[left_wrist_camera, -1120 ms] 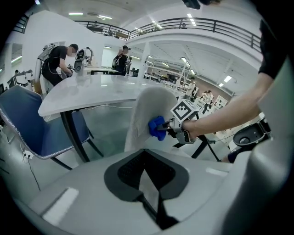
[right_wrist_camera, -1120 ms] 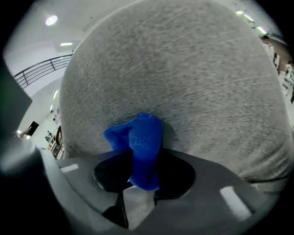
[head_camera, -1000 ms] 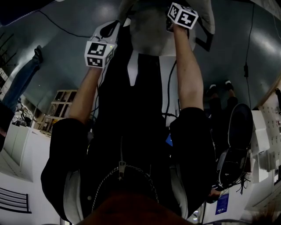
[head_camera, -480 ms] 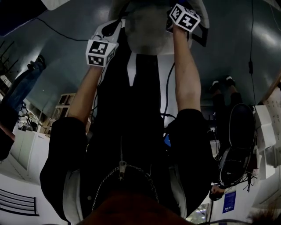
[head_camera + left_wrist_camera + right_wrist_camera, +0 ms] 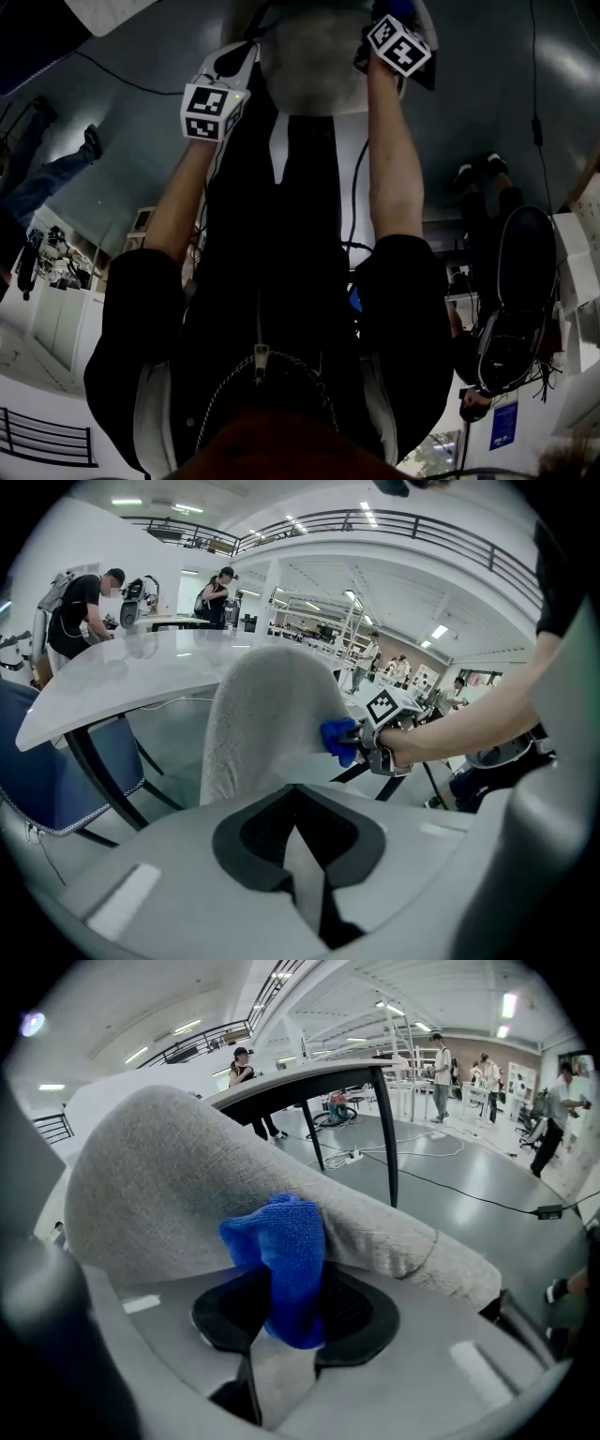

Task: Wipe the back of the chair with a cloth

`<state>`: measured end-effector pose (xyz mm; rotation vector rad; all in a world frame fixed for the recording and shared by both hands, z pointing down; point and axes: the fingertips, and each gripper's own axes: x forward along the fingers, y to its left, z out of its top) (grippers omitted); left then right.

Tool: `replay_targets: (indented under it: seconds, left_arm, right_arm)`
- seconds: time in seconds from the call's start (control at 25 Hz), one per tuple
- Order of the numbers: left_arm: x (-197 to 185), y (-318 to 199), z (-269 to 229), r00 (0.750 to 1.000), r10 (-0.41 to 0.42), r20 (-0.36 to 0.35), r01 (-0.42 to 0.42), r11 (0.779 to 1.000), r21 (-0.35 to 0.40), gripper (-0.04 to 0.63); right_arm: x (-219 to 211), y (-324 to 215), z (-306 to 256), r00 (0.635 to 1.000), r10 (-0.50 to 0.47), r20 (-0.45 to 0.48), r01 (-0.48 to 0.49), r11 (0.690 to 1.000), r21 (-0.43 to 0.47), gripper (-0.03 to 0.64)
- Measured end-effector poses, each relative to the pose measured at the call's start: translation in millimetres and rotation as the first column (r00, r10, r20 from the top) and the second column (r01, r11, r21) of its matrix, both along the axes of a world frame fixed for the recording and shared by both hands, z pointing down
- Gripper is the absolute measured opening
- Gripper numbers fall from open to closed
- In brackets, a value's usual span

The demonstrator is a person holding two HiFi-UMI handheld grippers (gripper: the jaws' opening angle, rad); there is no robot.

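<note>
The chair back (image 5: pixel 169 1185) is a rounded, grey, fabric-covered hump. My right gripper (image 5: pixel 281 1326) is shut on a bunched blue cloth (image 5: pixel 281 1260) that presses against the chair back's side. In the left gripper view the same chair back (image 5: pixel 267 714) rises just ahead, with the blue cloth (image 5: pixel 337 740) and the right gripper (image 5: pixel 361 742) at its right edge. My left gripper (image 5: pixel 300 855) hangs close in front of the fabric, jaws together and holding nothing. In the head view both grippers, left (image 5: pixel 234 66) and right (image 5: pixel 380 19), flank the chair back (image 5: pixel 309 56).
A white table (image 5: pixel 122 677) on dark legs stands beyond the chair, with a blue chair (image 5: pixel 47 761) beside it at the left. Several people stand farther off in the hall. A cable (image 5: pixel 450 1180) runs across the glossy floor.
In the head view the chair back and both grippers have drifted slightly toward the top of the picture. The right gripper keeps its hold on the cloth against the fabric.
</note>
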<state>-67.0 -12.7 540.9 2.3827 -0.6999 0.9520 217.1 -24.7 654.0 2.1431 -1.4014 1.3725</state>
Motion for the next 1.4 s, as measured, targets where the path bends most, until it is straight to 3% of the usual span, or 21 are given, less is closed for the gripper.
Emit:
replay_targets:
  seconds: [0.2, 0.36, 0.48, 0.6, 0.64, 0.72, 0.8, 0.88, 0.96, 1.0, 1.24, 1.32, 1.4]
  left_arm:
    - [4, 0, -1, 1.000, 0.012, -0.008, -0.012, 1.000, -0.002, 0.009]
    - [0, -1, -1, 1.000, 0.000, -0.011, 0.000, 1.000, 0.001, 0.009]
    - [-12, -1, 0, 1.000, -0.026, -0.002, 0.026, 1.000, 0.003, 0.009]
    - [-26, -4, -1, 0.998, -0.059, 0.001, 0.059, 0.998, 0.008, 0.009]
    - [-32, -5, -1, 0.997, -0.071, 0.003, 0.071, 0.997, 0.010, 0.009]
    - [-43, -6, -2, 0.995, -0.099, 0.008, 0.099, 0.995, 0.013, 0.009]
    - [-55, -5, -2, 0.992, -0.125, 0.014, 0.125, 0.992, 0.016, 0.009]
    - [-68, -5, -4, 0.989, -0.149, 0.022, 0.149, 0.989, 0.017, 0.009]
    - [-79, -3, -6, 0.984, -0.173, 0.027, 0.173, 0.985, 0.020, 0.009]
    - [-83, -2, -8, 0.982, -0.185, 0.028, 0.184, 0.983, 0.022, 0.009]
    - [-119, 5, -8, 0.968, -0.245, 0.042, 0.245, 0.969, 0.015, 0.009]
    - [-128, 8, -8, 0.965, -0.260, 0.045, 0.260, 0.966, 0.013, 0.009]
    - [-133, 10, -4, 0.963, -0.265, 0.045, 0.265, 0.964, 0.011, 0.009]
  right_arm:
    - [14, 19, 2, 0.995, 0.094, -0.023, -0.095, 0.995, -0.035, 0.132]
    - [26, 38, -4, 0.980, 0.165, -0.109, -0.172, 0.983, -0.062, 0.132]
    - [6, 37, -10, 0.986, 0.050, -0.158, -0.055, 0.998, -0.028, 0.132]
    - [-45, 29, -6, 0.971, -0.194, -0.136, 0.195, 0.981, -0.010, 0.132]
    - [-68, 26, -5, 0.947, -0.293, -0.130, 0.295, 0.956, -0.006, 0.132]
    - [-117, 24, -5, 0.863, -0.491, -0.118, 0.496, 0.868, 0.015, 0.132]
    - [-166, 28, -5, 0.742, -0.663, -0.105, 0.668, 0.743, 0.030, 0.132]
    - [-211, 37, -2, 0.597, -0.797, -0.090, 0.801, 0.598, 0.024, 0.133]
    - [-248, 50, 3, 0.463, -0.884, -0.063, 0.886, 0.463, 0.012, 0.133]
    - [-263, 54, 5, 0.414, -0.909, -0.049, 0.910, 0.414, 0.010, 0.133]
    - [-323, 62, 23, 0.249, -0.968, -0.001, 0.967, 0.249, -0.046, 0.133]
    - [-331, 59, 30, 0.223, -0.975, -0.001, 0.973, 0.223, -0.066, 0.133]
    - [-331, 51, 39, 0.230, -0.973, 0.000, 0.970, 0.229, -0.087, 0.133]
